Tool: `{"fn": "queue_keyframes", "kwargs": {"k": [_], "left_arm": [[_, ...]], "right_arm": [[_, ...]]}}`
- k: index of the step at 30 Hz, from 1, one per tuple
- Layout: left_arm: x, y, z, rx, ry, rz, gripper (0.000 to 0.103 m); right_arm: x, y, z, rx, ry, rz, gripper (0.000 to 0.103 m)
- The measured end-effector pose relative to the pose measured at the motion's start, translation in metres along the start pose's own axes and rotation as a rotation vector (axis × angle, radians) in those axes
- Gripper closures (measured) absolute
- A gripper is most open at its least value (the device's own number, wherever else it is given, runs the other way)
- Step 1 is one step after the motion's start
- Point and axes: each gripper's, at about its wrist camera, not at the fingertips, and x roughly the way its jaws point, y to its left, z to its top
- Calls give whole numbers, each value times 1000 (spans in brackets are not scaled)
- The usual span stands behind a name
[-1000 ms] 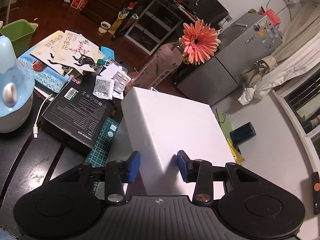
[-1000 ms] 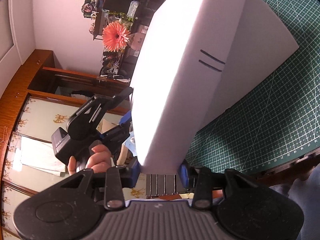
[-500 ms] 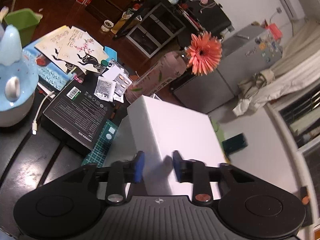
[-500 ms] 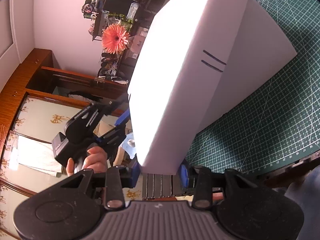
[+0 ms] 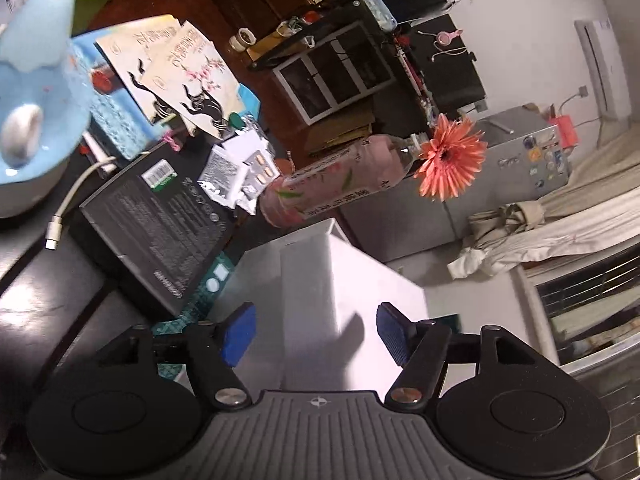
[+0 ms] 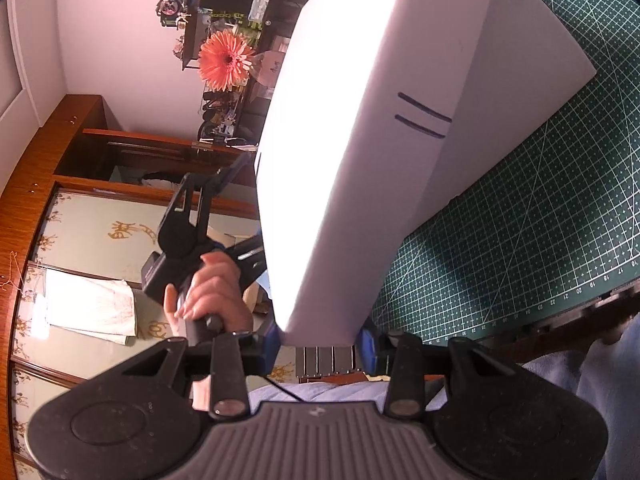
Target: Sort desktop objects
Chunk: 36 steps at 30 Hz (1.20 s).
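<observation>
Left tongs: jaws about half open, and they have just been opening. The blue pads stand clear on either side of the near corner of the white box; gaps show on both sides, so no grip. The box edge lies between the pads, in shadow.

Right tongs: jaws partly closed, both blue pads pressed against the near end of the white box. The box is held tilted, its far corner over or on the green mat; contact there cannot be told. Two short dark marks show on its side face.

In the right wrist view, a hand grips the handle of the left tongs, to the left of the box; its far jaw is hidden behind the box.

On the bench left of the box: black carton, flat, its near edge beside the mat. A white cable lies left of the carton. A blue object at far left is cut off by the frame. Booklets and blister packs lie beyond the carton.

A pink bottle with an orange flower in its neck stands just beyond the box. Its base is hidden.

Print on carton and booklets is too small to read.
</observation>
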Motion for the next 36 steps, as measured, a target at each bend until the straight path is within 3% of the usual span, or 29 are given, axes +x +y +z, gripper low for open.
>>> {"fn": "queue_keyframes", "kwargs": {"k": [5, 8, 17, 36], "left_arm": [[8, 3, 3, -28, 20, -44, 37], [15, 6, 5, -32, 34, -27, 38], [21, 9, 4, -52, 34, -65, 53], [1, 13, -1, -79, -20, -21, 53]], "right_arm": [[6, 0, 1, 5, 14, 7, 65], [7, 0, 1, 7, 21, 9, 65], [11, 0, 1, 10, 35, 19, 65], [-2, 5, 14, -36, -50, -35, 66]]}}
